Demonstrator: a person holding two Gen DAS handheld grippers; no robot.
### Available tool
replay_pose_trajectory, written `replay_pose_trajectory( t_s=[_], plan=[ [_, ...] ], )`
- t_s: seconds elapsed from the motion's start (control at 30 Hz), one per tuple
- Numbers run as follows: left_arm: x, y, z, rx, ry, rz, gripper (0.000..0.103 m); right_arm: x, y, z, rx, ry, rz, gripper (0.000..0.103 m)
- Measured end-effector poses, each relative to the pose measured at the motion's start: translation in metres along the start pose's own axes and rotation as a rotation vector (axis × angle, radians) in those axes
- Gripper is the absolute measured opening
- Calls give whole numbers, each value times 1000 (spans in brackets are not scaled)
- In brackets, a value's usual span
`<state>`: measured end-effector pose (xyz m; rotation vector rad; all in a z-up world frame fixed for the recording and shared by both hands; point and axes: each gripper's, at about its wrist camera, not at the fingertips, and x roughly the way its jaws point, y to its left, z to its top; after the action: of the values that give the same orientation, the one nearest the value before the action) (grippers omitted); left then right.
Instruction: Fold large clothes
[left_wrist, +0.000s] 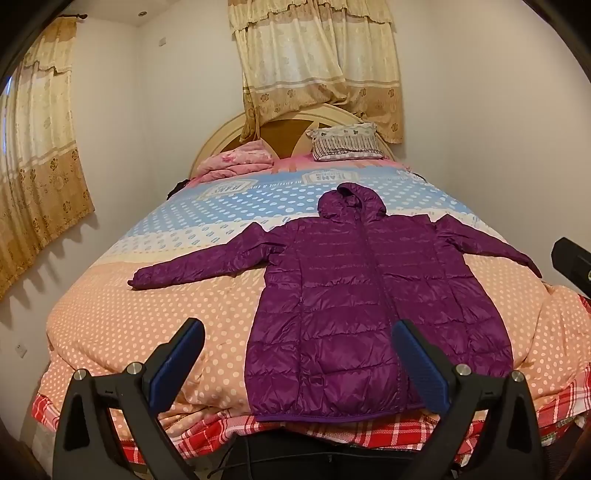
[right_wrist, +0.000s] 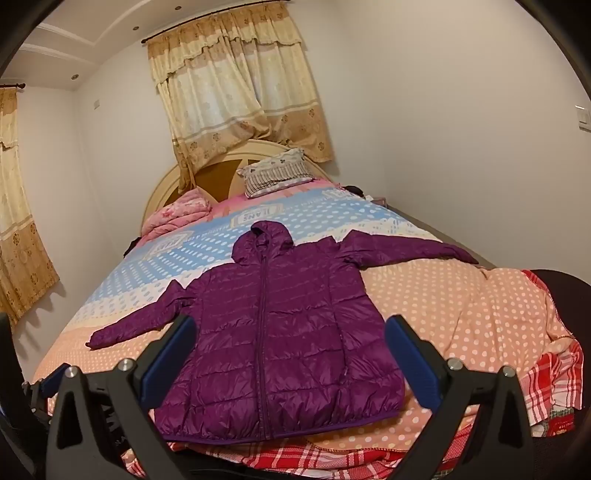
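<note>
You hold your left tongs (left_wrist: 297, 363) and your right tongs (right_wrist: 290, 360) up in front of the bed (left_wrist: 147, 314). Both tongs are spread wide, and nothing is pinched in them. They hang in the air at the foot of the bed and touch nothing.

The purple puffy jacket (left_wrist: 354, 295) lies flat on the bed, front side up, with its zipper closed. Its hood (left_wrist: 351, 201) points to the headboard (left_wrist: 221, 140). Its bottom hem is close to you, near the edge of the bed. Both sleeves are stretched out to the sides. The left sleeve (left_wrist: 199, 262) lies on the spotty cover. The right sleeve (right_wrist: 406, 245) reaches almost to the far side of the bed.

The cover (right_wrist: 461, 306) has white dots on peach and blue. A red checked blanket (left_wrist: 221, 432) peeks out under it at the foot.

A striped pillow (left_wrist: 347, 142) sits by the headboard, and a pink folded quilt (left_wrist: 236, 162) lies beside it. Yellow curtains (left_wrist: 314, 62) hang behind the bed.

At the right edge of the left view there is a dark thing (left_wrist: 572, 262). It may be your other tongs, but it is hard to tell.
</note>
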<state>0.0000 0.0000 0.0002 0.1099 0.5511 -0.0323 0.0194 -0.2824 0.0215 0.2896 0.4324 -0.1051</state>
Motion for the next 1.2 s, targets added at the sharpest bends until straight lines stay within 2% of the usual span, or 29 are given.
replay_pose_trajectory(
  t_s=[1.2],
  plan=[
    [-5,1,2,-6,-11,-1,102,0,-1,-3,3,10,3,103]
  ],
)
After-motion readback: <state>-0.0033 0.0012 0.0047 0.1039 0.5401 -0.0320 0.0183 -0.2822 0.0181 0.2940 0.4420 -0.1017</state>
